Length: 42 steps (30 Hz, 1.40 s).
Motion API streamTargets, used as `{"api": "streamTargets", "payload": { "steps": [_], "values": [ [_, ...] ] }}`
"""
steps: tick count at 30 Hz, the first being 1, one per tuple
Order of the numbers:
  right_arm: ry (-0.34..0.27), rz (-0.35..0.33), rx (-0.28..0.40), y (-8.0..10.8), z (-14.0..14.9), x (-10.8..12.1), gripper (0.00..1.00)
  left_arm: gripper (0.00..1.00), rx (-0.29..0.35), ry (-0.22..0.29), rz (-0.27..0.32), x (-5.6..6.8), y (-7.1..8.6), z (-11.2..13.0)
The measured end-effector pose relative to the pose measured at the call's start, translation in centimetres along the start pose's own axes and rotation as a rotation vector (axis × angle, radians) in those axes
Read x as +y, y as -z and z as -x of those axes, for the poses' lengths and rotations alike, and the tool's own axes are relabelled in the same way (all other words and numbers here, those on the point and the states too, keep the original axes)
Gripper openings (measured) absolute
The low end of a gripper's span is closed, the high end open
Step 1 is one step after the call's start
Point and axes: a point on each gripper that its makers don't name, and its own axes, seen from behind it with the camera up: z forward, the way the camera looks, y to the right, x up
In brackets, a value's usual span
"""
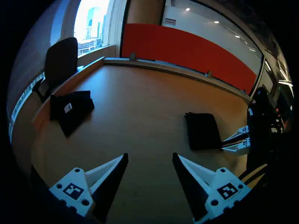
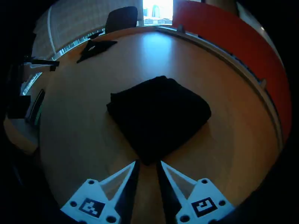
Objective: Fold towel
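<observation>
Counter: broad wood-toned counter (image 1: 149, 104), curving away from me to a raised lip along its far edge.
Backdrop: a red partition (image 1: 187, 48) stands behind that far lip. A bright window (image 1: 91, 26) sits at the far left, and a dark office chair (image 1: 61, 59) is drawn up beside the counter's left edge.
Towel: the black towel (image 2: 159, 115) lies flat on the counter, already folded into a thick, roughly square pad. In the right gripper view one corner points back at me. In the left gripper view the towel (image 1: 202, 130) lies right of centre, well apart from my left jaws.
Left gripper: my left gripper (image 1: 149, 164) hangs above bare counter, jaws spread wide with nothing between them.
Right gripper: my right gripper (image 2: 147, 164) sits low at the towel's near corner. The jaws are close together, with a narrow slit of counter showing between them, and the corner lies right at their tips. I cannot tell whether both tips press the cloth. In the left gripper view these jaws reach in from the right and their tips meet the towel's near right edge.
Dark heap: a second dark cloth (image 1: 71, 108), loosely piled and bearing a small white tag, lies at the far left of the counter near the chair, well apart from the towel.
</observation>
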Motion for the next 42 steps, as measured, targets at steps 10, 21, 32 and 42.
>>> {"api": "streamTargets", "payload": {
  "steps": [10,21,32,42],
  "values": [
    [-0.021,0.023,0.003,0.0,0.0,0.6,0.09,0.88,-0.001,-0.002,0.0,0.1,0.0,0.1],
    [-0.01,0.034,0.076,1.6,-2.2,1.1,0.09,0.88,0.0,-0.008,0.005,0.3,0.0,-0.1],
    [0.044,0.083,0.195,6.3,-8.2,2.3,0.09,0.88,0.023,-0.023,0.023,1.3,-0.1,-1.7],
    [0.082,0.117,0.318,11.8,-14.4,2.8,0.09,0.88,0.041,-0.04,0.038,2.1,-0.1,-2.9]
  ]
}}
